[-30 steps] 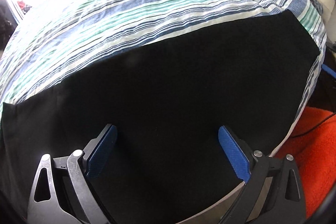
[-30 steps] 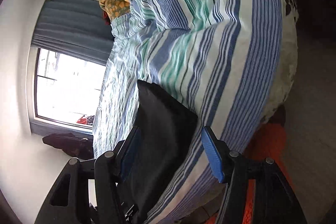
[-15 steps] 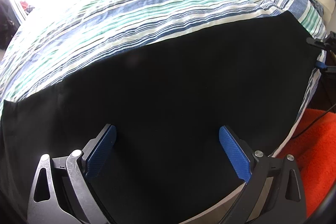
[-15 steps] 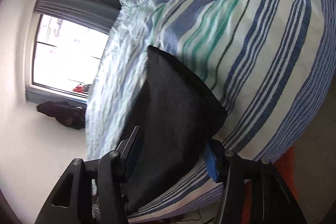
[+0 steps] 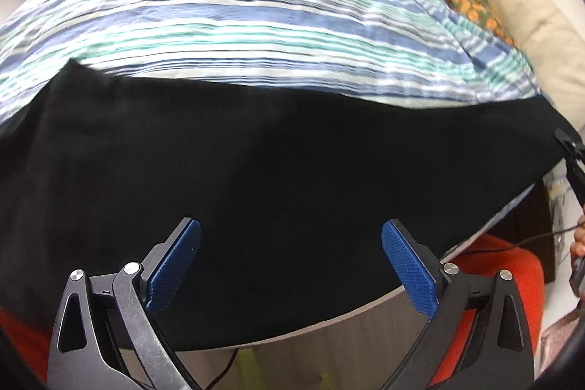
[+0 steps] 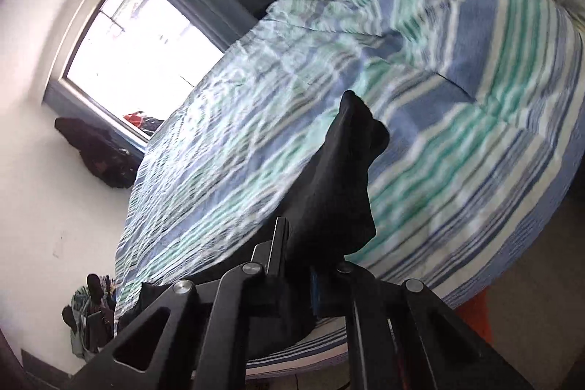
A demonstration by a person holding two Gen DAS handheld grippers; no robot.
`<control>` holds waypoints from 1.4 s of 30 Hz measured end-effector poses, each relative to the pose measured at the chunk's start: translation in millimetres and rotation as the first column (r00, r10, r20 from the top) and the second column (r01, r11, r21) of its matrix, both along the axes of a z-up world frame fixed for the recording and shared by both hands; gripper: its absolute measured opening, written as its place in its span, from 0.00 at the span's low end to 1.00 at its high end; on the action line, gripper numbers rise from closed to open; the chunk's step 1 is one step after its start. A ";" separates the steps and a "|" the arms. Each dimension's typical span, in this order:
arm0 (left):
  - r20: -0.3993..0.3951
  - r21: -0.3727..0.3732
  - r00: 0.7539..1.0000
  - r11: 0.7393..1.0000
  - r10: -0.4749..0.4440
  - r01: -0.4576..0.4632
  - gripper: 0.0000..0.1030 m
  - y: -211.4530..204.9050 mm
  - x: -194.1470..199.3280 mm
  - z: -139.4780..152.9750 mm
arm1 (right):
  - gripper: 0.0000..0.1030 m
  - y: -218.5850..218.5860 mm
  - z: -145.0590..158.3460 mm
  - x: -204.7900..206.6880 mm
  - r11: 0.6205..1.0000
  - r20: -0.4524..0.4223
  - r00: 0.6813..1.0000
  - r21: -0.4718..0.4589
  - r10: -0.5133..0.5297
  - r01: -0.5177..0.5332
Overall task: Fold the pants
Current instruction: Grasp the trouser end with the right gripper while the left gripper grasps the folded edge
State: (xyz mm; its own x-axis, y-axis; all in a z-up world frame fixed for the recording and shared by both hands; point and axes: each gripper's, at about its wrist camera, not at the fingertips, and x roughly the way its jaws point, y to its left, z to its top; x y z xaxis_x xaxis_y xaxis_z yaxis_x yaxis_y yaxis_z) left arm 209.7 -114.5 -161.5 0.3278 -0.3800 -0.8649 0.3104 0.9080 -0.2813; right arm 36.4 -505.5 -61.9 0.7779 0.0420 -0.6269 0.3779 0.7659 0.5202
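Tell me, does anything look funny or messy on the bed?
Only a little. One end of the black pants is bunched up and lifted off the striped bedspread, pinched in the right claw, which has just closed. The rest lies flat under the open left claw. Nothing looks torn or spilled.

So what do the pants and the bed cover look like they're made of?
Pants: matte black woven cloth, probably a light cotton blend; it drapes limply from the right gripper. Bed cover: thin striped woven fabric, likely cotton, finely crinkled.
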 end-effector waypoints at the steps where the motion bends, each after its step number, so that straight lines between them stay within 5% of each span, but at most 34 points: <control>1: 0.006 -0.015 0.999 0.999 0.038 -0.038 0.97 20.1 2.9 4.2 | 0.10 18.9 14.8 8.6 0.999 0.018 0.999 -0.020 0.033 -0.033; 6: 0.059 -0.070 0.979 0.980 0.193 -0.189 0.97 100.7 10.8 19.4 | 0.10 130.9 69.2 50.2 0.972 0.097 0.970 -0.097 0.223 -0.214; 10: 0.034 -0.147 0.950 0.942 0.309 -0.301 0.97 151.2 14.4 17.9 | 0.10 237.4 69.6 89.4 0.917 0.080 0.924 -0.183 0.374 -0.355; 13: 0.032 -0.158 0.933 0.923 0.359 -0.350 0.97 176.8 14.0 10.1 | 0.13 310.7 25.6 108.7 0.874 0.036 0.891 -0.215 0.454 -0.436; 15: 0.024 -0.149 0.925 0.916 0.380 -0.373 0.97 191.7 13.4 1.0 | 0.31 351.9 -25.5 117.8 0.836 -0.016 0.859 -0.222 0.512 -0.503; 16: 0.012 -0.150 0.920 0.911 0.391 -0.385 0.97 198.1 11.0 -3.0 | 0.59 365.9 -54.5 121.8 0.812 -0.079 0.838 -0.213 0.540 -0.543; 18: -0.011 -0.146 0.910 0.900 0.414 -0.411 0.97 213.9 9.0 -13.4 | 0.65 387.4 -101.0 112.3 0.771 -0.201 0.805 -0.234 0.558 -0.592; 22: -0.007 -0.179 0.906 0.891 0.423 -0.418 0.96 229.6 -1.4 -15.6 | 0.67 373.5 -128.9 64.2 0.685 -0.309 0.763 -0.336 0.568 -0.646; 25: 0.041 -0.269 0.944 0.914 0.327 -0.305 0.88 214.8 -7.0 -4.8 | 0.68 346.2 -128.3 27.2 0.609 -0.363 0.764 -0.463 0.533 -0.644; 28: 0.086 -0.285 0.989 0.954 0.125 -0.095 0.63 168.8 -8.3 2.5 | 0.76 319.3 -125.9 7.2 0.640 -0.356 0.805 -0.488 0.476 -0.594; 31: 0.076 -0.205 0.997 0.978 -0.010 0.025 0.41 124.4 -11.4 -7.6 | 0.76 303.6 -118.6 4.7 0.690 -0.312 0.838 -0.476 0.447 -0.545; 38: 0.054 -0.091 0.997 0.994 -0.056 0.060 0.39 87.8 -14.2 -26.5 | 0.76 306.7 -114.2 2.2 0.660 -0.290 0.832 -0.509 0.473 -0.553; 39: 0.056 -0.079 0.997 0.995 -0.056 0.060 0.33 84.9 -16.3 -27.5 | 0.76 307.5 -113.2 2.0 0.660 -0.285 0.834 -0.512 0.472 -0.549; 40: 0.053 -0.063 0.997 0.997 -0.051 0.054 0.14 83.7 -18.2 -31.1 | 0.76 309.8 -111.7 0.7 0.663 -0.276 0.838 -0.517 0.470 -0.542; 42: 0.032 -0.050 0.999 0.999 -0.020 0.022 0.06 81.2 -17.6 -33.8 | 0.76 307.7 -107.8 -2.6 0.672 -0.256 0.850 -0.525 0.460 -0.522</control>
